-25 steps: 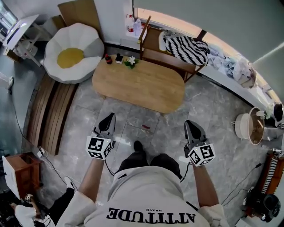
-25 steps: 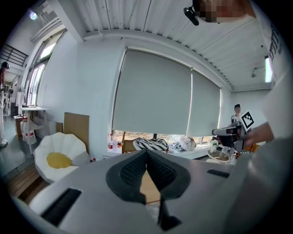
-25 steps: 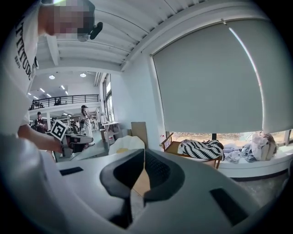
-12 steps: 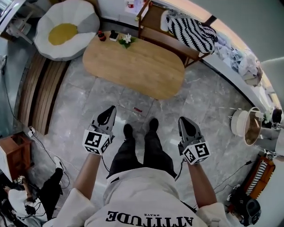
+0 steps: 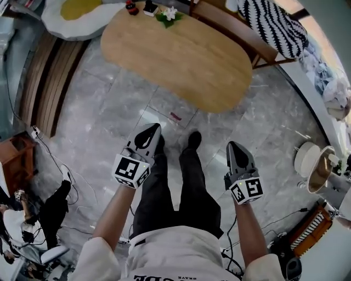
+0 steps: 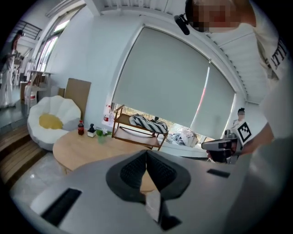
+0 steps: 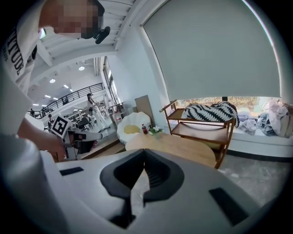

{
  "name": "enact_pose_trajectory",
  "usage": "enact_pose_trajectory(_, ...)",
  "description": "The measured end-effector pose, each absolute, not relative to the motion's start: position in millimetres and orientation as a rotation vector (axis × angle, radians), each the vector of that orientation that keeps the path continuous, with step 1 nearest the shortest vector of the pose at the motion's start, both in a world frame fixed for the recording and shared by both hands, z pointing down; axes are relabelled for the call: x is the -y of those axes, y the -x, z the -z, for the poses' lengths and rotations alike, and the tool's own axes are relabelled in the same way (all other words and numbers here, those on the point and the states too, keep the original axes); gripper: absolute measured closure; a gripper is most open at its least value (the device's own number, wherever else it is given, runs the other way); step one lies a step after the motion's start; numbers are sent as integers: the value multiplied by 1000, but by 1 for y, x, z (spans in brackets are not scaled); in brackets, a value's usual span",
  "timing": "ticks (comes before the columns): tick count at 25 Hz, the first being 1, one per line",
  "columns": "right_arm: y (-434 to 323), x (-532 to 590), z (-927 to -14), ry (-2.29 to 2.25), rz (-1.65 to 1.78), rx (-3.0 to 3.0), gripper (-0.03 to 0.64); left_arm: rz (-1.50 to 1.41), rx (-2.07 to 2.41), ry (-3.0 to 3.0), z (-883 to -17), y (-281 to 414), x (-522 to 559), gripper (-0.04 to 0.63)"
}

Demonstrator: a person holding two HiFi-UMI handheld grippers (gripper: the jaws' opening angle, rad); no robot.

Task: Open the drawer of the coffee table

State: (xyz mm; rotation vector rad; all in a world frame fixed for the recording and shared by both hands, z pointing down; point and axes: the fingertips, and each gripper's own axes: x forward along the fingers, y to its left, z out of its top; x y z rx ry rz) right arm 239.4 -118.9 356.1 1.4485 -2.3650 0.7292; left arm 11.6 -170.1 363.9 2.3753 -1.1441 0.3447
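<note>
Coffee table closer than before

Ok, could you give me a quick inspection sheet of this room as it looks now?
Surface: grey marble-tile floor; oval light-wood coffee table.
Job's things: the table's drawer shows in no view.
Clutter: small dark red-capped bottle, small dark container and white-flowered green plant at the table's far end; red scrap on the floor.
Grippers: left gripper and right gripper both shut, empty, over the floor short of the table.
Cables: black cable across the floor at left.
Surroundings: wooden rack holding a black-and-white striped cloth; white shell-shaped armchair.
</note>
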Motion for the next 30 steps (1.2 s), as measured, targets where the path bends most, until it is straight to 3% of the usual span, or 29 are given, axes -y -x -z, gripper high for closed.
enact_pose_trajectory(18,-227,148,-616,-1395,-910,2245,598,-310,1063,-2126,-644,-33,189,577)
enact_pose_trajectory(30,-209,157,-719,-1380,-914,2254,597,-113,896,-2019,-776,-58,201,575)
